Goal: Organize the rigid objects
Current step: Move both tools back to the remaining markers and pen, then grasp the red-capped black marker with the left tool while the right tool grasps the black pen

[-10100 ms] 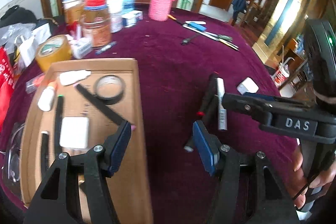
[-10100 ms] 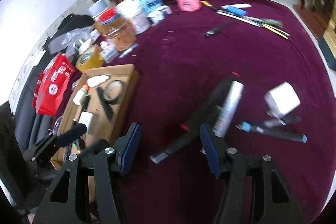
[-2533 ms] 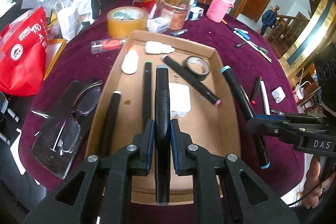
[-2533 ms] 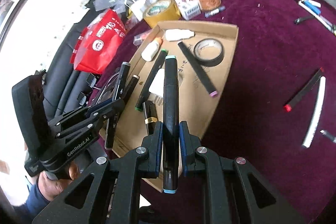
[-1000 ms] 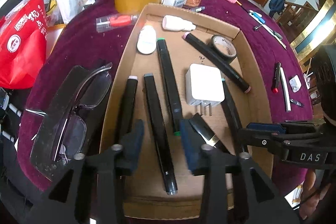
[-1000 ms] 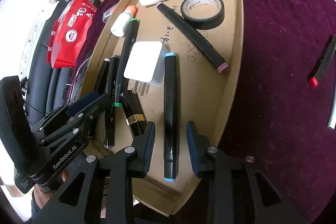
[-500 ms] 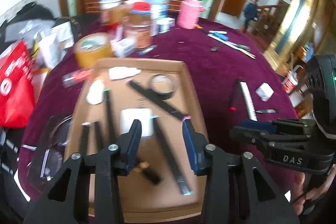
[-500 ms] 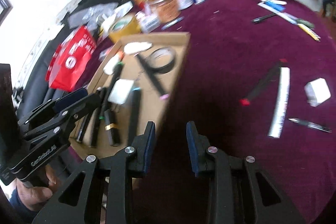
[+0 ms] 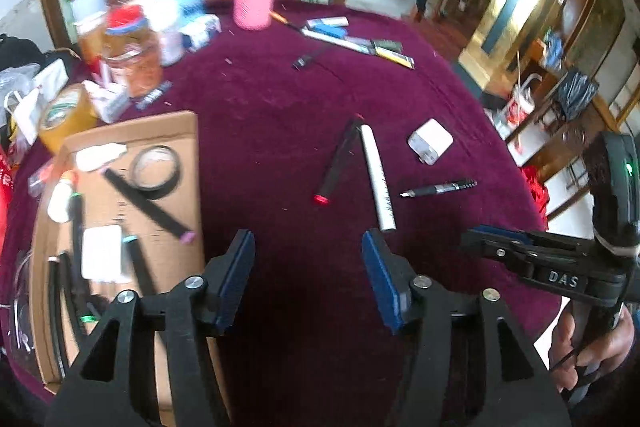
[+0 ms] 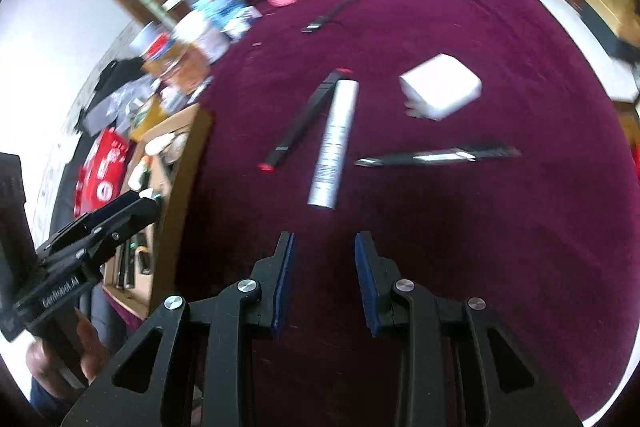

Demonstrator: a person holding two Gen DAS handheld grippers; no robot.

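Both markers now dropped in box at desk left; views swung off it toward loose items on the cloth. Left gripper empty, fingers opening, nothing between. Right gripper released, narrow gap, empty. Still out, mid-desk: white tube touching red-tipped marker, white charger beyond, pen just beside tube. Probably next pair to fetch.

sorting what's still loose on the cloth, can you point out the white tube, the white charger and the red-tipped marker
white tube (image 10: 335,143): right wrist view, middle of its barrel.
white charger (image 9: 430,141): left wrist view, centre of its top face.
red-tipped marker (image 9: 338,161): left wrist view, middle of its black body.
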